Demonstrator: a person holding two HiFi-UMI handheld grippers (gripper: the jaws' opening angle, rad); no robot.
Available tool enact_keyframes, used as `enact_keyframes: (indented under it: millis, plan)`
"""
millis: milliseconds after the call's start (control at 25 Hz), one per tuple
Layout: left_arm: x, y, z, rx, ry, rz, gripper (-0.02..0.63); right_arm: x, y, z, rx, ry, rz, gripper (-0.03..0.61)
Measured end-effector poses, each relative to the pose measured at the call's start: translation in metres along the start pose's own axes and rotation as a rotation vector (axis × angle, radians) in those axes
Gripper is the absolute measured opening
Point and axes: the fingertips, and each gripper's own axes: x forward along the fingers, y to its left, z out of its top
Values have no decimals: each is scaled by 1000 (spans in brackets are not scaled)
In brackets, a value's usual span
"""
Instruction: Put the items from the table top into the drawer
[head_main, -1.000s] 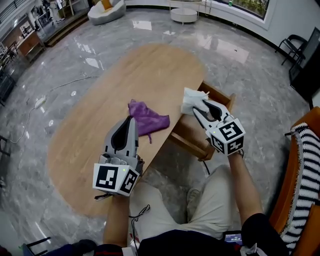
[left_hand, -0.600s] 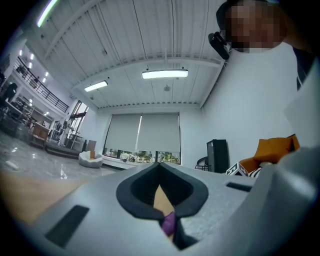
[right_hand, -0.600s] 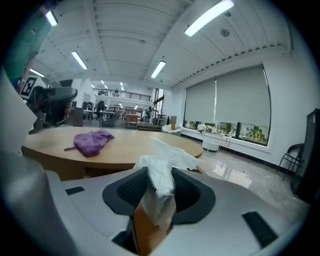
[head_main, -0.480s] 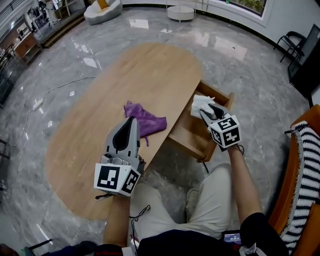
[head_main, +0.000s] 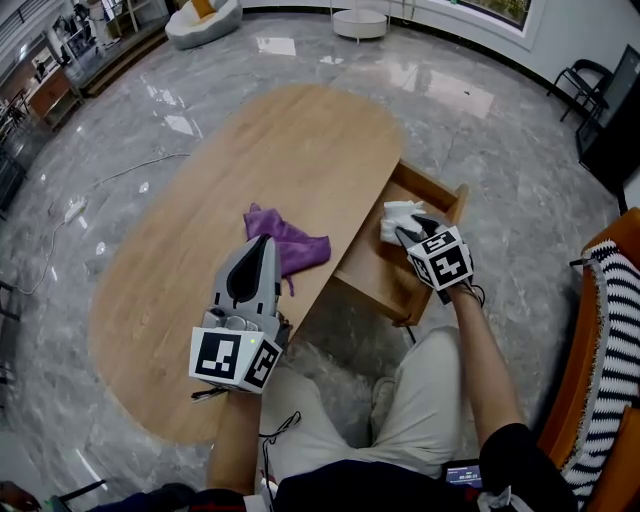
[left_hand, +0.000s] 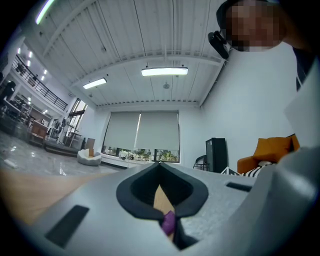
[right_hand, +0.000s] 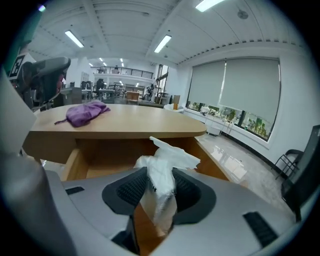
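Grey left gripper (head_main: 262, 240), grey right gripper (head_main: 401, 232), black-and-white marker cubes (head_main: 232, 358), beige trousers (head_main: 420, 400)

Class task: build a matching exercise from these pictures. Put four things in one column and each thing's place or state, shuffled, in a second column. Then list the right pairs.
Things
1. purple cloth
2. white tissue
3. drawer
4. left tool

Places or states
A. pulled open at the table's edge
B. clamped in the right tool
C. lying on the table top
D. shut, holding nothing

Pairs: 1-C, 2-B, 3-A, 4-D
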Motion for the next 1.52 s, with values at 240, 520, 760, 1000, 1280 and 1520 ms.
enact_keyframes:
  millis: [240,520,760,1000,1280,1520]
  plan:
    - [1,-2,0,0,1,-8,3,4,5,-8,15,55,26,170]
    - [1,-3,3,0,-3,-10,3,3,7,-8,23,54,29,189]
    - [0,-3,7,-4,-7,-12,3,-6,12,2,62,1,49,230]
    - [-1,-3,7,-5,-10,-12,3,-15,16,21,71,-64,63,255]
    - [-5,-2,9,-3,-14,-12,3,-24,20,31,78,-107,52,253]
    - [-8,-4,12,-1,-16,-15,3,-39,21,43,66,-143,27,201]
